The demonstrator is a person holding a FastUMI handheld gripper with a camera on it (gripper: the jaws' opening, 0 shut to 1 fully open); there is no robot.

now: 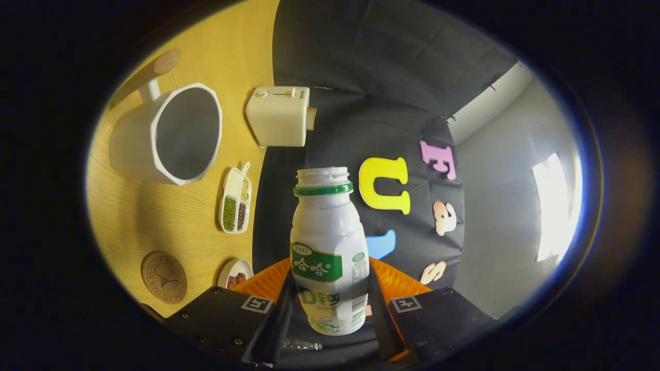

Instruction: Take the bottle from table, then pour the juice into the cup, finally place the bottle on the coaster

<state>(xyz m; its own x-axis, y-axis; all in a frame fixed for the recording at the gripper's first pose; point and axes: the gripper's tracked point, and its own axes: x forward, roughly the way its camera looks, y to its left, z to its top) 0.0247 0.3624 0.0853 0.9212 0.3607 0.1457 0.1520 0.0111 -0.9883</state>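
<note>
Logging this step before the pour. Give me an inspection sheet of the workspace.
Surface: wooden table, seen rotated.
Job's things: bottle, uncapped, held between the fingers, lifted; white cup looks empty; round coaster bare.
Clutter: toaster; divided dish of beans; small dish beside the coaster.
Grippers: tool shut on the bottle, both fingers pressing its sides.
Cables: nothing seen.
Surroundings: black cloth wall; pale room wall beyond.

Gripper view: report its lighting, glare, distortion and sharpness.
Gripper view: strong fisheye bending, the scene rolled sideways; the bottle clamped in the gripper is sharp; a bright window patch blows out; the cup casts a soft shadow on the table.
</note>
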